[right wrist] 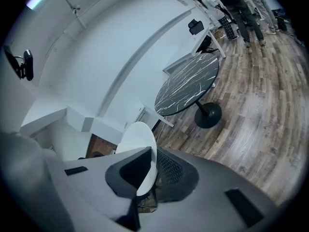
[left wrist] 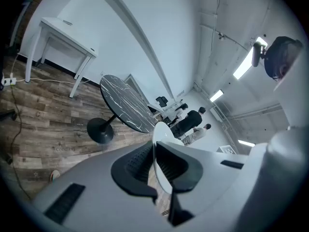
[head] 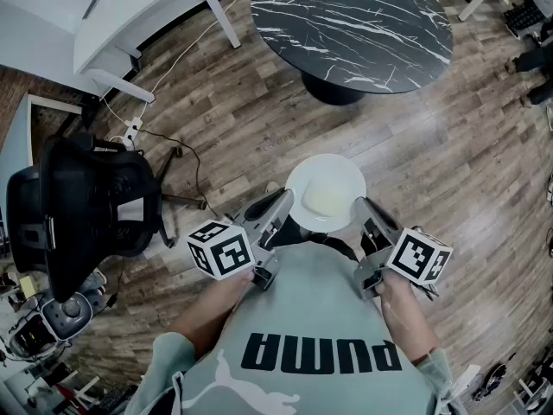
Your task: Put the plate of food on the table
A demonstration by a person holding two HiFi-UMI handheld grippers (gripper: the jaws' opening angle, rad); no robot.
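I hold a white plate (head: 326, 192) level in front of my body, above the wood floor, with a pale yellowish patch of food on it. My left gripper (head: 285, 210) is shut on the plate's left rim, and my right gripper (head: 363, 210) is shut on its right rim. In the left gripper view the plate (left wrist: 161, 149) shows edge-on between the black pads (left wrist: 137, 166). The right gripper view shows the plate (right wrist: 141, 144) pinched the same way. The round black marble table (head: 350, 26) stands ahead, apart from the plate.
A black office chair (head: 82, 206) stands at my left, with cables and a power strip (head: 131, 132) on the floor near it. A white desk (head: 112, 15) fills the far left. Several people (left wrist: 190, 122) stand beyond the table in the left gripper view.
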